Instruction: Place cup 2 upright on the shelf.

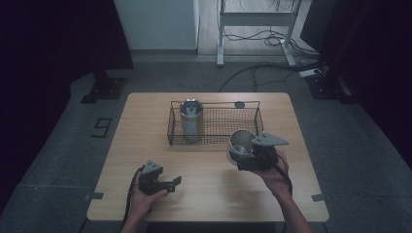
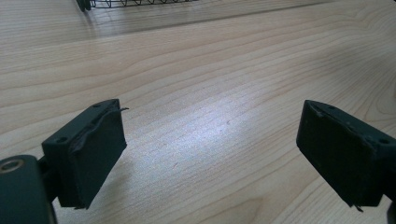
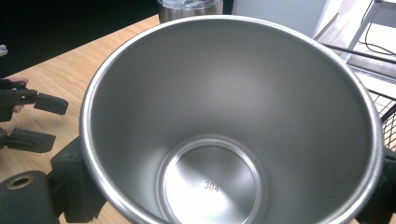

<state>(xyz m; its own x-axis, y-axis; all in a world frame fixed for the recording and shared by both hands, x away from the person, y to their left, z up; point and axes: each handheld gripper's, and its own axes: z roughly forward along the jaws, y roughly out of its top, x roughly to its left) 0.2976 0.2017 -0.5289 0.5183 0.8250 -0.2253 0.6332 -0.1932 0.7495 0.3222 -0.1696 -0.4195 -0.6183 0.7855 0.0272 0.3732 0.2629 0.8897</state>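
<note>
Mid-carry: right gripper [image 1: 241, 158] clamps steel cup [image 1: 241, 143] just beside basket [image 1: 170, 127]. Left gripper [image 1: 176, 182] idle, jaws wide, empty. Next: likely lift over rim, lower inside.

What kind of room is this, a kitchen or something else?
Probably a lab or recording workshop, not a kitchen. A bare wooden table stands on grey carpet, loose cables trail over the floor behind it by a metal frame, and dark curtains hang at the sides.
</note>
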